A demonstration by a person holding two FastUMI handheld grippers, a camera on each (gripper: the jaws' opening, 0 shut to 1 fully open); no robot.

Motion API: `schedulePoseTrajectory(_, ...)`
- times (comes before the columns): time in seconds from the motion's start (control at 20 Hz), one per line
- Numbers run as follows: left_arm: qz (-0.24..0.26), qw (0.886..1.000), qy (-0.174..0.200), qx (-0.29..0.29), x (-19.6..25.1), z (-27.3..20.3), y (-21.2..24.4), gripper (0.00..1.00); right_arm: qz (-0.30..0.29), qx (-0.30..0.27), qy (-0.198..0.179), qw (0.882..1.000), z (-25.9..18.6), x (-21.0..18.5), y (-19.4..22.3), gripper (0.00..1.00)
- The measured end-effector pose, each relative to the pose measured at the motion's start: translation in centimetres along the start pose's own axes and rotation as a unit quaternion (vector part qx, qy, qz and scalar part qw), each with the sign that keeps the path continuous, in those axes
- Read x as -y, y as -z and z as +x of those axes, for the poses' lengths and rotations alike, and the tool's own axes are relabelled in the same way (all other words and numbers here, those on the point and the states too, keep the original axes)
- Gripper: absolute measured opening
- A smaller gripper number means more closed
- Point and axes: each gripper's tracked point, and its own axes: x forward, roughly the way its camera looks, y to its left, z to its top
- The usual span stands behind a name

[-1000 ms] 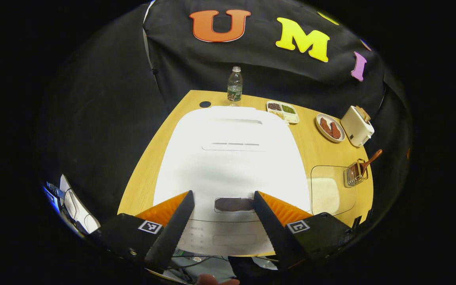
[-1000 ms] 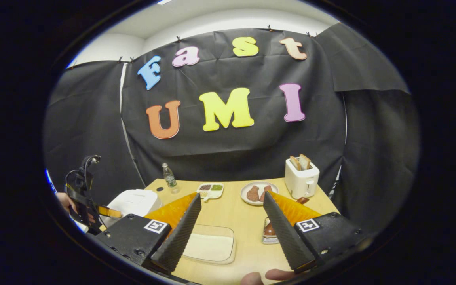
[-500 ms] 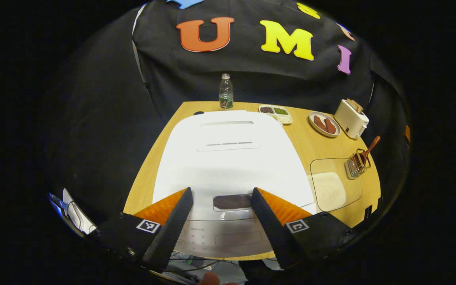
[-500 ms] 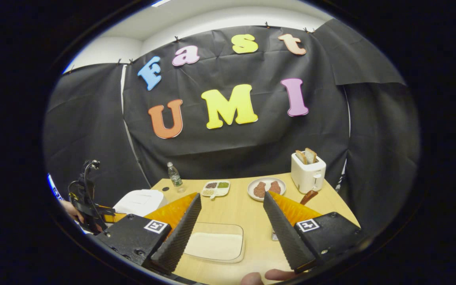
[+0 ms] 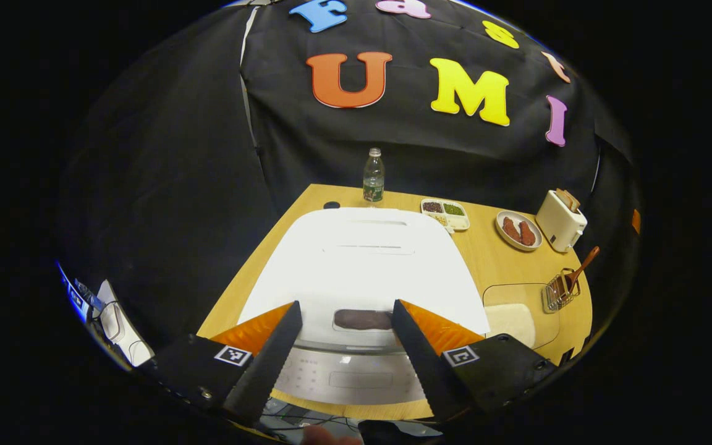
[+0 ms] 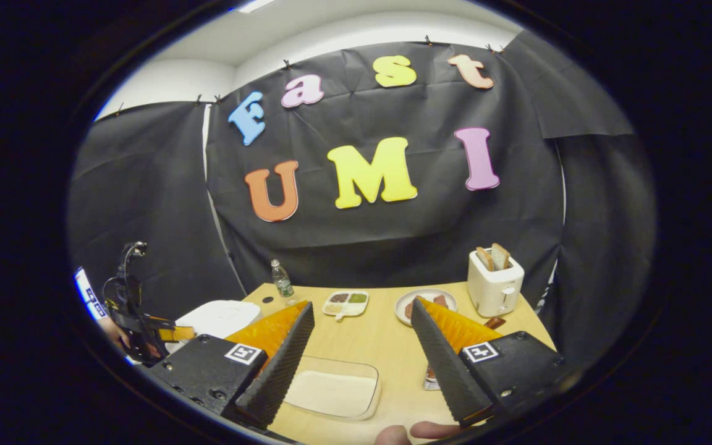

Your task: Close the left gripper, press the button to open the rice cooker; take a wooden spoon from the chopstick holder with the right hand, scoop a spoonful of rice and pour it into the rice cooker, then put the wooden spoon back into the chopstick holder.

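Across the lower centre of the left gripper view sits the white rice cooker [image 5: 362, 259], lid shut, its markings too faint to read. Left gripper [image 5: 347, 364] gapes, empty, above its dark button [image 5: 363, 319]. Right gripper [image 6: 362, 364] also spread, empty. Wooden spoon [image 5: 581, 267] stands in the wire chopstick holder [image 5: 557, 292], right edge.

Hidden and cut-off parts

The right claw [image 6: 356, 361] covered most of the chopstick holder [image 6: 431, 380] and the wooden spoon [image 6: 493, 322]; the divided dish's [image 5: 446, 214] contents were too small to identify.
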Motion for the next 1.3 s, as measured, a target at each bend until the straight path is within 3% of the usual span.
schedulePoseTrajectory(0.2,-0.044,0.998,0.008,-0.034,0.8,-0.1,2.2,0.97,0.005,-0.018,-0.025,1.0,1.8,1.4,0.8,1.0)
schedulePoseTrajectory(0.45,-0.005,0.998,-0.001,-0.064,0.5,0.3,2.8,0.99,0.022,-0.027,-0.037,0.999,3.0,2.2,0.8,1.0)
schedulePoseTrajectory(0.5,0.002,0.998,-0.001,-0.07,0.4,0.3,2.8,0.99,0.026,-0.027,-0.038,0.999,3.0,2.0,1.0,0.96)
schedulePoseTrajectory(0.65,-0.007,0.997,0.012,-0.078,0.3,0.0,2.8,1.0,0.036,-0.03,-0.042,0.998,2.3,0.9,1.5,1.0)
schedulePoseTrajectory(0.8,0.006,0.999,0.019,-0.049,0.3,0.3,2.3,1.0,0.034,-0.031,-0.034,0.998,0.9,-0.1,2.1,0.96)
schedulePoseTrajectory(1.0,0.007,0.999,0.015,-0.027,-0.6,0.0,1.9,0.97,0.021,-0.007,-0.001,1.0,-2.4,-0.8,1.1,1.0)
schedulePoseTrajectory(1.05,0.006,1.0,0.02,-0.016,-0.4,-0.4,1.5,0.96,0.017,-0.001,0.007,1.0,-3.3,-1.0,0.8,0.96)
schedulePoseTrajectory(1.2,-0.003,0.999,0.04,0.031,0.2,-2.3,-0.4,0.96,0.003,0.022,0.033,0.999,-6.2,-1.8,-0.3,1.0)
schedulePoseTrajectory(1.25,-0.009,0.997,0.046,0.053,0.3,-3.3,-1.2,1.0,-0.003,0.031,0.04,0.999,-7.0,-2.3,-0.9,1.0)
schedulePoseTrajectory(1.3,-0.017,0.995,0.055,0.078,0.7,-4.7,-2.2,0.95,-0.009,0.039,0.046,0.998,-8.0,-2.8,-1.3,0.96)
